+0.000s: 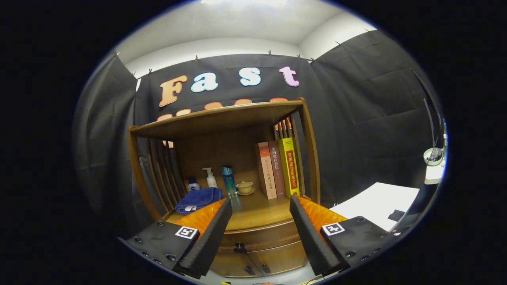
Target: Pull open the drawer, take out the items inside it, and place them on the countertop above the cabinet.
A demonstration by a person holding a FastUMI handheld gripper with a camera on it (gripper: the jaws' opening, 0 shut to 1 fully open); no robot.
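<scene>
1. The gripper (259, 211) has its fingers (212, 233) spread wide apart, with nothing between them; they touch no object.
2. Seen through the gap between the fingers, and lower down, is the wooden cabinet (222, 166); its drawer (259, 236) sits shut, flush with the cabinet front.
3. A small dark knob (239, 248) sits on the drawer front, nearer the left finger than the right. The fingers are apart from it.
4. Below the drawer two cabinet doors (257, 263) are closed, each with a small dark pull.
5. The drawer's contents cannot be seen.
6. The countertop (259, 213) above the drawer runs across between the fingertips and beyond them; its near strip is bare wood.
7. Beyond the left fingertip lies a folded blue towel (198, 199); behind it stand a small blue-capped jar (193, 184) and a white pump bottle (210, 177).
8. Beyond the gap, toward the rear of the countertop, stand a tall blue bottle (229, 181) and a lidded cup on a saucer (245, 187).
9. Beyond the right fingertip three books (279, 168) stand upright against the cabinet's slatted right side.
10. Off to the outer side of the right finger, well apart from the cabinet, is a white table surface (380, 204).
</scene>
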